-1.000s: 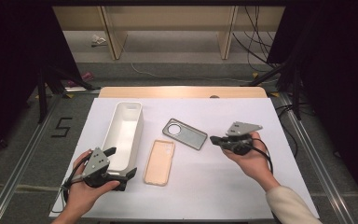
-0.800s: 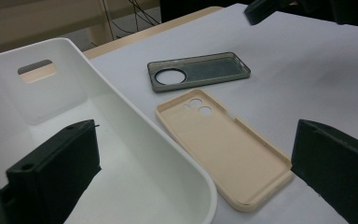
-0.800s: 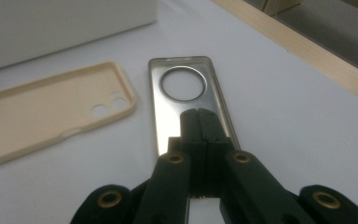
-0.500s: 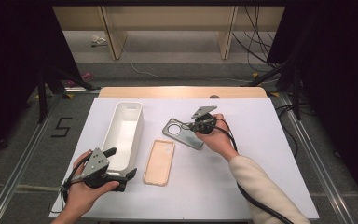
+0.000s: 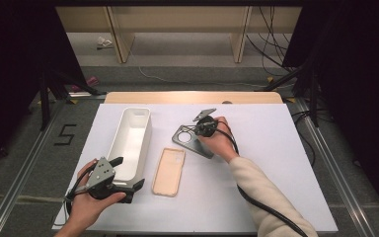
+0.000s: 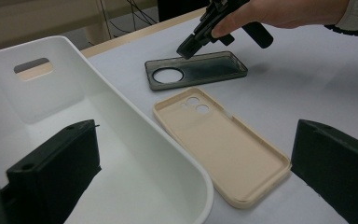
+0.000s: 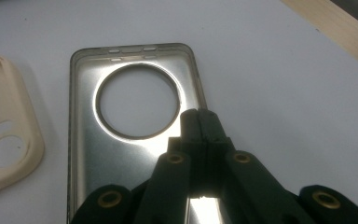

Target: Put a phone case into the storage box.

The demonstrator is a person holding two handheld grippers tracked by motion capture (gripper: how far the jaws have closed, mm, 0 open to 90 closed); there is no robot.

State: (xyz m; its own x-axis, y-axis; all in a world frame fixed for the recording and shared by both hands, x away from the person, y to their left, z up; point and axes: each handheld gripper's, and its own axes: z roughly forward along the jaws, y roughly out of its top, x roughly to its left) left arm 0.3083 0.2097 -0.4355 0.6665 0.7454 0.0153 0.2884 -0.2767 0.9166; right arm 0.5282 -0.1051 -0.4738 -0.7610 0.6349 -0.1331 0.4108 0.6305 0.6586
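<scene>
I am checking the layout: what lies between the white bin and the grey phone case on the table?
The beige phone case lies between the white bin and the grey phone case, nearer the person; the high view shows this.

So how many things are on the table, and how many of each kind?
Phone cases: 2, a beige case and a dark grey case
White bins: 1, the long bin
Tools held in hands: 2, the left tool and the right tool
Total: 5

Bright overhead light on white table [image 5: 276, 148], dark surroundings, soft shadows, near claws blurred
</scene>
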